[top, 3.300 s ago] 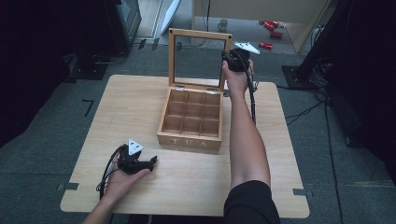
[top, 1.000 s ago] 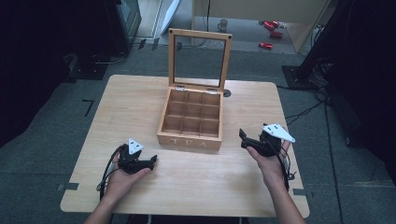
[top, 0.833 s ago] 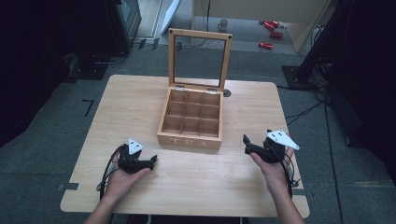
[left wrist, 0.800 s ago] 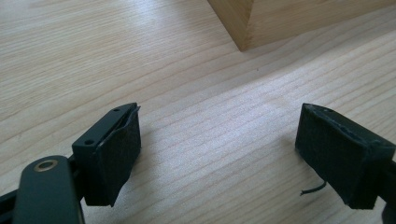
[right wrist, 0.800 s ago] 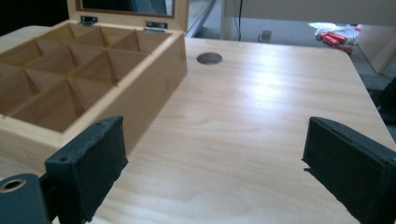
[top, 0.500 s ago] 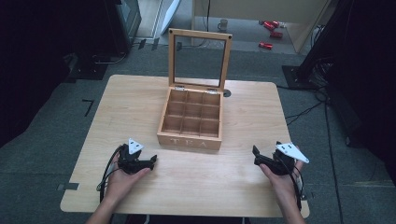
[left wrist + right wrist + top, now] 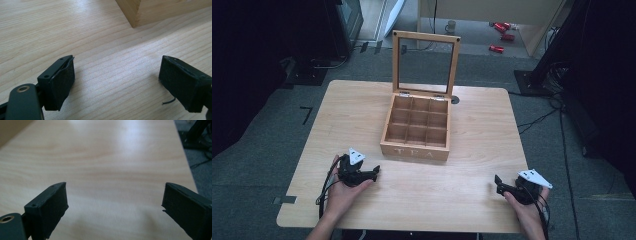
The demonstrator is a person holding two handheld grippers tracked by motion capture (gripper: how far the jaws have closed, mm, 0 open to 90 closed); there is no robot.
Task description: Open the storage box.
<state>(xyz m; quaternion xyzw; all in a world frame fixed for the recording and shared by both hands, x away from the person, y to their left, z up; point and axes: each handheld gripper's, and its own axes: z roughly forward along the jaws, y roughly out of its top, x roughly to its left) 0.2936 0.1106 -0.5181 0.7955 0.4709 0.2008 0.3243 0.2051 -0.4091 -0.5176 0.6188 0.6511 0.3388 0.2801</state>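
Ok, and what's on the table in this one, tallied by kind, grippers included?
Wooden tea box, lid open: 1
Compartments in the box: 9
Grippers, the left gripper and the right gripper, both open with nothing between the jaws: 2
Total: 3 things on the table, one box and two grippers

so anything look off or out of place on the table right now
Nothing stands out. The wooden tea box sits square mid-table with its glass lid standing upright and its compartments empty. The table shows no spills or damage, and both tools, left and right, are open and hold nothing.
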